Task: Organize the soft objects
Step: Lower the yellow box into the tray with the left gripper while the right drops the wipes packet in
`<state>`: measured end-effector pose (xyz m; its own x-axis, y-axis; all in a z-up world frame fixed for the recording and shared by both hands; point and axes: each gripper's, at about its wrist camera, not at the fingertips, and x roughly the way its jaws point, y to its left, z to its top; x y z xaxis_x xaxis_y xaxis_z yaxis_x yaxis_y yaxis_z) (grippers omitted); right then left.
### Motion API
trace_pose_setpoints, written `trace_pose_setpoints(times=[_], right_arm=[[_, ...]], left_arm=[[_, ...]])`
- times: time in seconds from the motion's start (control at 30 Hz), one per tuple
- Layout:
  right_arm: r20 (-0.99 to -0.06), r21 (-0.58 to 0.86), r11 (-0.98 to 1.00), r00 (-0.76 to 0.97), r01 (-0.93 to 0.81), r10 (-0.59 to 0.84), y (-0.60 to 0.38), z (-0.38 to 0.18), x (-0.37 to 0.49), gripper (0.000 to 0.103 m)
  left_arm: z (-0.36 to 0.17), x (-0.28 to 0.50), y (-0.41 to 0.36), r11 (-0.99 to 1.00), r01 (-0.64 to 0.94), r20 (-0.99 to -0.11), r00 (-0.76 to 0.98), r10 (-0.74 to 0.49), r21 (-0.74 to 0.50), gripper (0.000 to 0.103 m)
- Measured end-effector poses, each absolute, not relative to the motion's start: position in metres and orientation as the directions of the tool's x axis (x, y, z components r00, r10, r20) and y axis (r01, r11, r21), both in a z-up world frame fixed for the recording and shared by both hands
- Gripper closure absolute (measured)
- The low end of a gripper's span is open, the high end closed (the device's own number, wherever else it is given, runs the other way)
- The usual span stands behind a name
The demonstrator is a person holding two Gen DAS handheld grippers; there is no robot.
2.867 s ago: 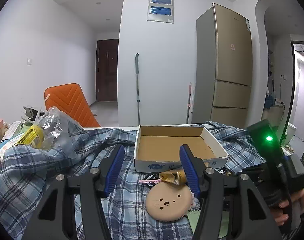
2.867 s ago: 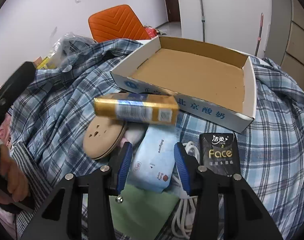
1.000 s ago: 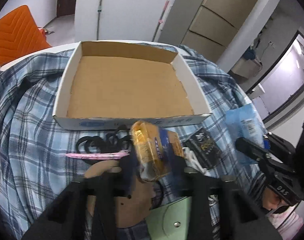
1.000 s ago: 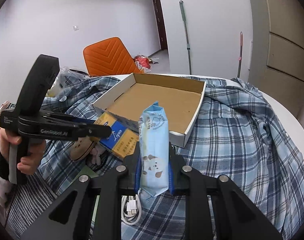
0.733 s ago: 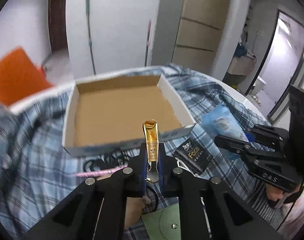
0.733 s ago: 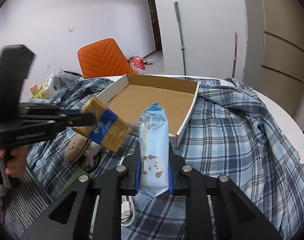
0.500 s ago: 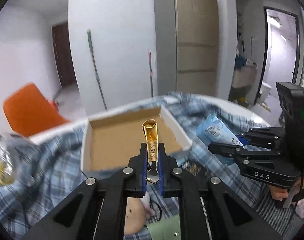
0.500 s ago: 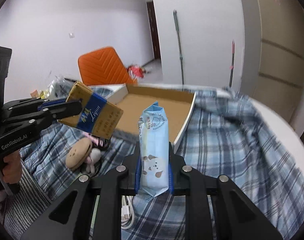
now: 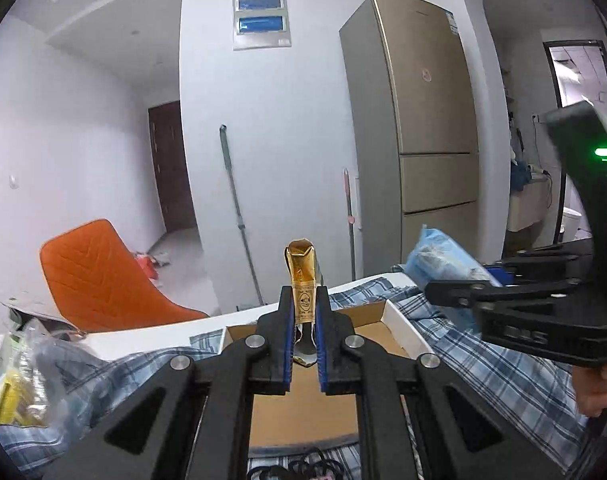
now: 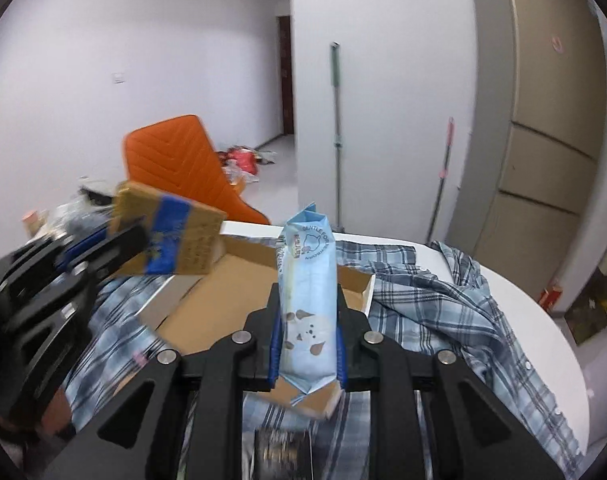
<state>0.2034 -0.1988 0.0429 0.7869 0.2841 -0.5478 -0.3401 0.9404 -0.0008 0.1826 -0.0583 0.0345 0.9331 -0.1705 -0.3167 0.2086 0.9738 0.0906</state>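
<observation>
Both packs have come up off the cloth since the earlier frames: your left gripper (image 9: 303,338) is clamped on the gold pack (image 9: 302,280), your right gripper (image 10: 307,344) on the blue pack (image 10: 307,292), each held upright in the air over the box (image 9: 407,326). You look mid-carry. Next, lower each into the box, well apart, then release; tilt them flat first.

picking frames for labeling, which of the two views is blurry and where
Left wrist view: mostly sharp; the gold pack in the left gripper is crisp, only the fisheye bends the walls. Right wrist view: the blue pack is sharp, but the left gripper and gold pack are motion-smeared.
</observation>
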Motion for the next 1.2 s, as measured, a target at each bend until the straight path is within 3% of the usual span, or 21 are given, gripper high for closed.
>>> trace_pose_setpoints(times=[0.23,0.77,0.83,0.87,0.9,1.0,1.03,1.07,1.1,1.13,1.2], right_arm=[[-0.634,0.088,0.942,0.711,-0.324,0.304,-0.185,0.012,0.263,0.083],[-0.735,0.137,0.934,0.598,-0.329,0.318,-0.167,-0.047,0.299,0.081],[-0.752,0.147,0.935,0.578,-0.323,0.317,-0.167,-0.053,0.301,0.068],[-0.763,0.148,0.936,0.565,-0.321,0.314,-0.167,-0.057,0.302,0.046],[-0.771,0.144,0.936,0.556,-0.322,0.31,-0.167,-0.061,0.305,0.03],[-0.761,0.116,0.939,0.579,-0.323,0.293,-0.168,-0.059,0.3,0.03],[-0.753,0.107,0.939,0.589,-0.328,0.292,-0.168,-0.057,0.298,0.03],[-0.753,0.096,0.937,0.591,-0.336,0.289,-0.168,-0.054,0.297,0.03],[-0.751,0.092,0.936,0.594,-0.339,0.289,-0.169,-0.052,0.296,0.03],[-0.745,0.095,0.937,0.6,-0.335,0.29,-0.172,-0.049,0.296,0.03],[-0.735,0.111,0.938,0.608,-0.327,0.299,-0.177,-0.043,0.294,0.03]], left_arm=[[0.015,0.208,-0.044,0.978,0.197,-0.366,0.917,-0.16,0.065,0.093],[-0.022,0.227,-0.05,0.978,0.189,-0.49,0.863,-0.122,0.089,0.093],[-0.025,0.229,-0.049,0.979,0.188,-0.511,0.85,-0.125,0.074,0.093],[-0.027,0.232,-0.049,0.981,0.188,-0.524,0.842,-0.13,0.058,0.093],[-0.028,0.233,-0.047,0.982,0.185,-0.531,0.837,-0.13,0.05,0.093],[-0.031,0.236,-0.042,0.986,0.16,-0.548,0.829,-0.11,0.044,0.08],[-0.03,0.237,-0.04,0.988,0.15,-0.55,0.828,-0.106,0.035,0.068],[-0.028,0.236,-0.037,0.991,0.135,-0.547,0.831,-0.101,0.022,0.047],[-0.027,0.235,-0.035,0.992,0.122,-0.539,0.837,-0.094,0.017,0.035],[-0.025,0.232,-0.033,0.994,0.109,-0.519,0.851,-0.083,0.019,0.029],[-0.018,0.228,-0.031,0.994,0.102,-0.498,0.864,-0.072,0.033,0.029]])
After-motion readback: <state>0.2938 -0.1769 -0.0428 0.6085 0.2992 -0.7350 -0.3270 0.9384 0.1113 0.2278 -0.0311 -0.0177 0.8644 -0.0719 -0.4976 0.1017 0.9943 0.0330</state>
